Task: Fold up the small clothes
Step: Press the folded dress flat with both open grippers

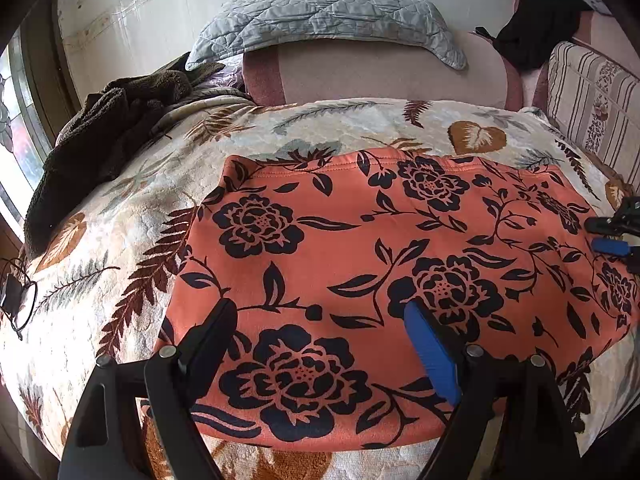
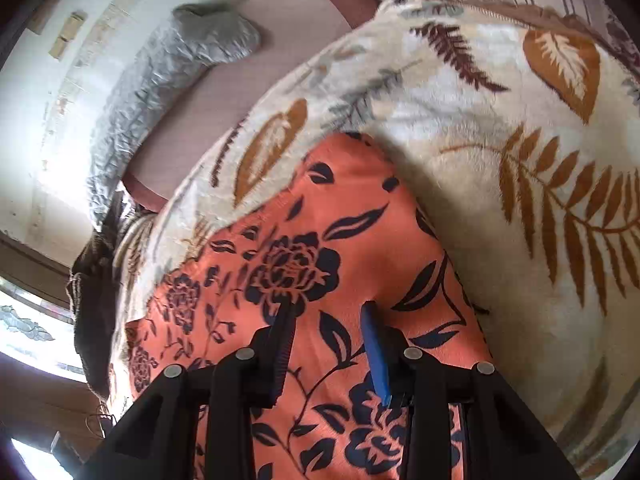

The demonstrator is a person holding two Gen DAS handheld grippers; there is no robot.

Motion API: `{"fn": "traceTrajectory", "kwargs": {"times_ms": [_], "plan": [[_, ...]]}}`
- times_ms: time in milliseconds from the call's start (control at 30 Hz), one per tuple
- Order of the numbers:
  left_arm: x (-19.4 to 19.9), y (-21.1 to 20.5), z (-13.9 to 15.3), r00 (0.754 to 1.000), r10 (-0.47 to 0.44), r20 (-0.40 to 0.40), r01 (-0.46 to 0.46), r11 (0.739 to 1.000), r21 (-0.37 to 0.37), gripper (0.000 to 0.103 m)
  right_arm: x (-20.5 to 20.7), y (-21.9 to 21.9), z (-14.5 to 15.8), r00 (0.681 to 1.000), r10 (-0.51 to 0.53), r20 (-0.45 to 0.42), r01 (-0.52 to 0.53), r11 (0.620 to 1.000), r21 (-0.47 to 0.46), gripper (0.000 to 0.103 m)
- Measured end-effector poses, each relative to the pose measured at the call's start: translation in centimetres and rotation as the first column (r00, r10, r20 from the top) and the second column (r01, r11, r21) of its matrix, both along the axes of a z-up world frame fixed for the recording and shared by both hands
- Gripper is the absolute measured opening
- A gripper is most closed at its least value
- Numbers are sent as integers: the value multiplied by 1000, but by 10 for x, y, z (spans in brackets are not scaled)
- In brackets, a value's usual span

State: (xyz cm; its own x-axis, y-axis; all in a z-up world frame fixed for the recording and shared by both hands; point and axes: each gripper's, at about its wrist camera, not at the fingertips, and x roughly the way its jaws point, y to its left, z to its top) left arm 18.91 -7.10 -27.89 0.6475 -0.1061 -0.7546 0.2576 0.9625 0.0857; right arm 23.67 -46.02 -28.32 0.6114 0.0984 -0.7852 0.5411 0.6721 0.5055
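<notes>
The orange floral garment [image 1: 400, 264], lying flat on the bed, is looking soft and limp; its corner suits gripping. Left tool [image 1: 320, 312] is gaping empty above it; right tool [image 2: 326, 312], half-parted, is seemingly holding nothing.

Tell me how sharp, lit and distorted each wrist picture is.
Left wrist view: sharp, daylight from the window at left, fisheye bowing the orange floral garment and bed edges. Right wrist view: tilted, motion-blurred toward the grey quilted pillow and wall, glare blown out at the left edge.
</notes>
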Motion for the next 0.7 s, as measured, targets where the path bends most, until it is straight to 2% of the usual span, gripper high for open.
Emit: {"fn": "traceTrajectory", "kwargs": {"times_ms": [67, 200, 367, 433, 533, 700], "plan": [[1, 0, 0, 1000, 2, -2, -2, 1000, -4, 86, 5, -4, -9, 1000, -7, -9, 7, 1000, 18, 36], [0, -2, 1, 1000, 0, 1, 0, 1000, -6, 86, -6, 1, 0, 1000, 4, 22, -4, 1000, 4, 38], [-4, -1, 6, 1000, -2, 25, 3, 1000, -15, 86, -36, 12, 15, 994, 28, 105, -29, 1000, 5, 39], [-5, 0, 7, 1000, 3, 28, -2, 1000, -24, 86, -50, 16, 22, 987, 29, 160, -31, 1000, 6, 64], [-6, 0, 10, 999, 4, 34, -3, 999, -35, 86, -72, 23, 26, 974, 40, 222, -44, 999, 15, 65], [-9, -3, 12, 999, -1, 49, 3, 999, -32, 86, -97, 40, 26, 961, 91, 261, -112, 992, 65, 65]]}}
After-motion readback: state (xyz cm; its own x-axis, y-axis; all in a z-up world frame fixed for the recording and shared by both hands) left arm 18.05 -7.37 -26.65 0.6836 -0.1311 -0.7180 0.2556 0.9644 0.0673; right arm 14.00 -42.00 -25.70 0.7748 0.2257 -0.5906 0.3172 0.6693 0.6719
